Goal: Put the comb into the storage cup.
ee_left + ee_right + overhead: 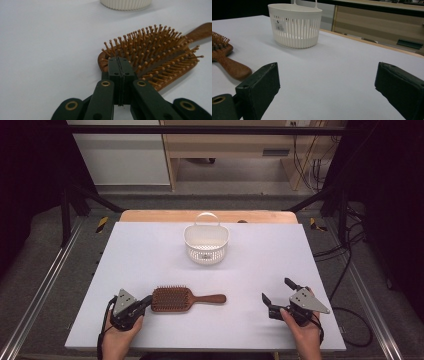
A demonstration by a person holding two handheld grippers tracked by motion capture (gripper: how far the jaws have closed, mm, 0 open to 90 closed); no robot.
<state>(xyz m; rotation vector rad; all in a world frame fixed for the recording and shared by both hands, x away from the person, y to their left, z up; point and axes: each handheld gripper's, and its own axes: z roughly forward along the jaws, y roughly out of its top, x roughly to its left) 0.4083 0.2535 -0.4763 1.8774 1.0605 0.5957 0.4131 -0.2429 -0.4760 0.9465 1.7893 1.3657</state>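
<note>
High view: white table (150,255), cabled floor (350,250)

A flat, pale grey-white rectangular desk (150,255) takes up the middle of the high view, with a strip of light wood showing along its far edge near the top centre. Two things lie directly on it. A white slotted plastic basket with a thin loop handle (206,242) stands upright in the upper middle of the desk. A brown wooden paddle hairbrush (186,299) lies flat in the lower middle, bristles up, its handle pointing toward the right of the frame, well apart from the basket.
</note>
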